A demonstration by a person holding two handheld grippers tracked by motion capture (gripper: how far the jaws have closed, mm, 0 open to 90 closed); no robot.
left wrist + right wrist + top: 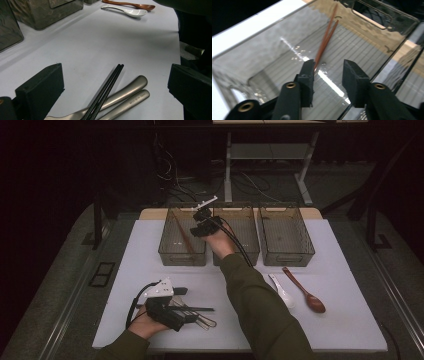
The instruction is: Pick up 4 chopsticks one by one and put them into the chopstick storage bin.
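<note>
Three bins (233, 234) — white table (345, 320) | dark room — grey floor (75, 265)

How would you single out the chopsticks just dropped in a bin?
Three clear bins stand along the table's far edge; take the leftmost bin. The reddish-brown chopsticks lie slanted on its floor, below the open right claw. The black chopsticks lie outside, on the table.

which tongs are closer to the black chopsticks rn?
Left. The left tongs sit open right over the black chopsticks, which lie between the jaws. The right tongs are far off over the left bin, above the brown chopsticks.
</note>
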